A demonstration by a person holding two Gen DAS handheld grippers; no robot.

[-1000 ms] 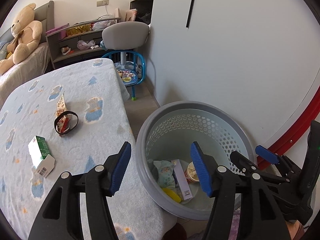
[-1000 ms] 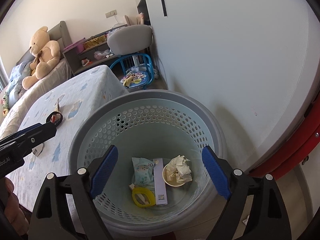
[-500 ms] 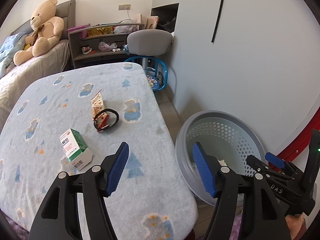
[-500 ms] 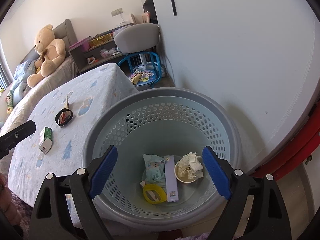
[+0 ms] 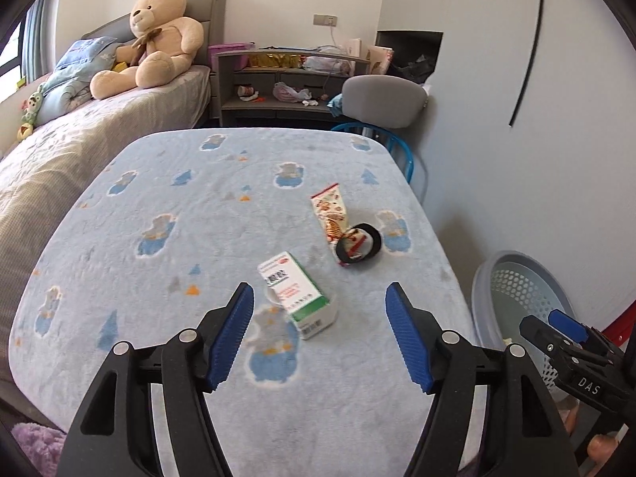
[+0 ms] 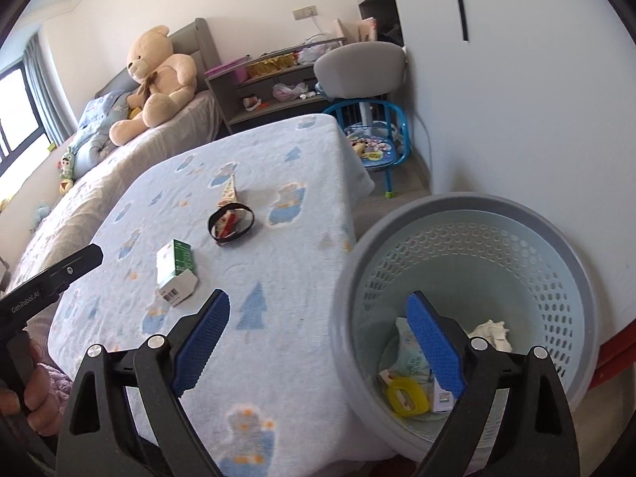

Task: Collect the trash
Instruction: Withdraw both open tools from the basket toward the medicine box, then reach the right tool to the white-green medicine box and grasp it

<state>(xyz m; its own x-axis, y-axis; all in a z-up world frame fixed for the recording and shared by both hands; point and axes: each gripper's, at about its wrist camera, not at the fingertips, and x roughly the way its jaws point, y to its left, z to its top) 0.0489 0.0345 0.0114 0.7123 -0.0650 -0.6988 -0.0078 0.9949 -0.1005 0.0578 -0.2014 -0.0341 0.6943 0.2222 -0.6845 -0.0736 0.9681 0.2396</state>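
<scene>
Fleecy blue tablecloth (image 5: 159,206): we'd pinch the light, crushable green-and-white carton (image 5: 298,296) at 12 o'clock across its long sides; left gripper (image 5: 320,332) opening, empty

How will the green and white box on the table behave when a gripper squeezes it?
The box is probably thin card, so it may crush if squeezed hard. It looks light and might be empty. It lies flat on the fuzzy cloth, so it should not roll or slide far.
</scene>
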